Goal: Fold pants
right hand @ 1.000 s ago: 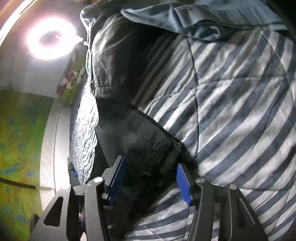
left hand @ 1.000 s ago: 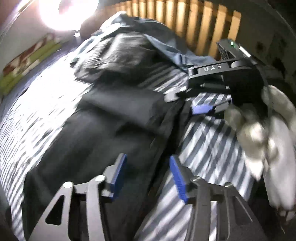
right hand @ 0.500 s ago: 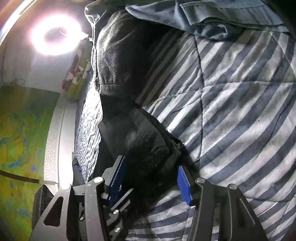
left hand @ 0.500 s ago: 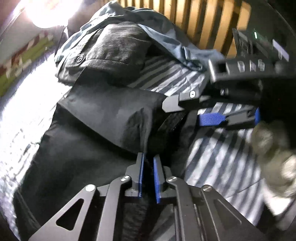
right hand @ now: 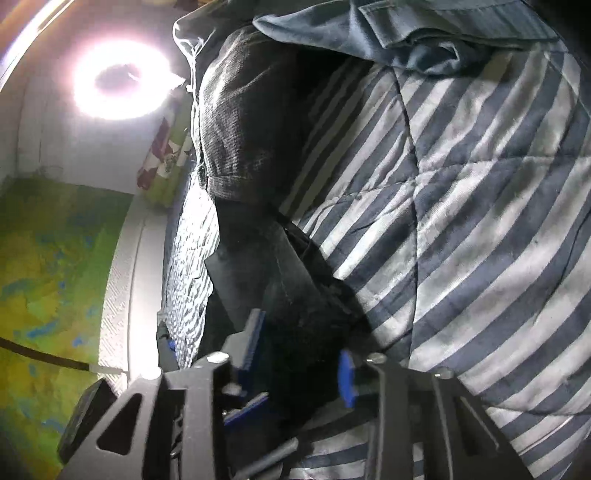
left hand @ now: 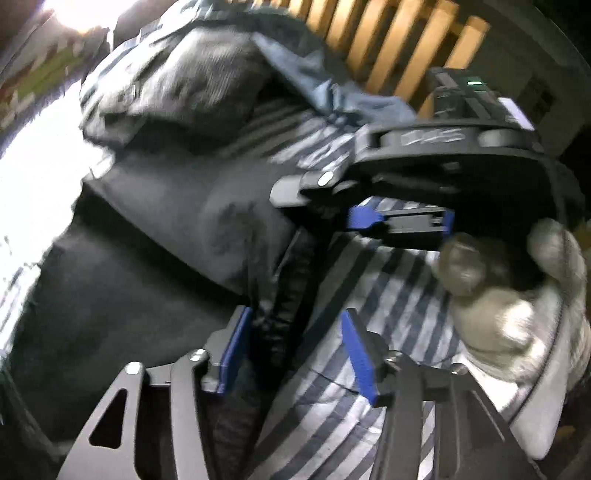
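Black pants [left hand: 122,288] lie across a striped quilt [left hand: 388,295]. Their right edge bunches up between the pads of my left gripper [left hand: 295,350], whose jaws are opening; the left pad [left hand: 236,350] is beside the fabric and the right one stands over the quilt. Farther along the same edge is my right gripper [left hand: 332,206], held by a gloved hand [left hand: 509,295]. In the right wrist view that gripper [right hand: 299,354] is closing its jaws around a fold of the pants [right hand: 258,266]. I cannot see the pads pressing on it.
A dark grey corduroy garment [left hand: 207,85] and a blue-grey one [left hand: 332,88] are heaped at the far end of the quilt, before a wooden slatted headboard [left hand: 369,33]. A bright ring light [right hand: 118,77] glares at the left, above a green patterned surface [right hand: 44,277].
My left gripper's jaws were apart, closed nearly together half a second ago, and now stand apart again. The right gripper's jaws have narrowed around the pants' fold.
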{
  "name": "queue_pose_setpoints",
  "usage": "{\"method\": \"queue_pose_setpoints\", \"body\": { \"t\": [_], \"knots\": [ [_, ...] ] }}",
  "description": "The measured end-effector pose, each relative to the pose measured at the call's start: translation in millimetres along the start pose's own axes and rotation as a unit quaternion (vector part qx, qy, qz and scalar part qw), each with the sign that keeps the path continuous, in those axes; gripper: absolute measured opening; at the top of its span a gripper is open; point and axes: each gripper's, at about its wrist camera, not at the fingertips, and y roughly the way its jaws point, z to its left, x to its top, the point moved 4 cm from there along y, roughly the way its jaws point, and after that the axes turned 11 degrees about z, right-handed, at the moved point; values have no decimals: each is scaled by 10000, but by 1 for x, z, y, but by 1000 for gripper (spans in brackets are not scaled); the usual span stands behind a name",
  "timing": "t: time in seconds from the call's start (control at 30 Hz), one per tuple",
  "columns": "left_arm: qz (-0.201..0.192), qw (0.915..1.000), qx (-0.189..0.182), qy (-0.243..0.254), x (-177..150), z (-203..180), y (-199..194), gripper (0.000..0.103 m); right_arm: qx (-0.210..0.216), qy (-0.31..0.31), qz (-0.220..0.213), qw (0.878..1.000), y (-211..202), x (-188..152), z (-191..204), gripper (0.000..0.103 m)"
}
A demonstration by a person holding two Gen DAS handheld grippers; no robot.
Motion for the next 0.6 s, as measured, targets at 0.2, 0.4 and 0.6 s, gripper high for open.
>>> {"method": "queue_pose_setpoints", "body": {
  "t": [0.2,0.4,0.6],
  "knots": [
    [-24,10000,2,-93,-14,6,13,66,35,-263,-239,9994,-11,-2,6,29],
    [-685,9963,83,-511,-42,16,-52,68,-632,-937,-181,9934,8,-8,32,5],
    [-1044,9710,544,-2082,-127,121,-122,68,-354,-1915,-803,9776,-35,-19,91,5]
  ]
}}
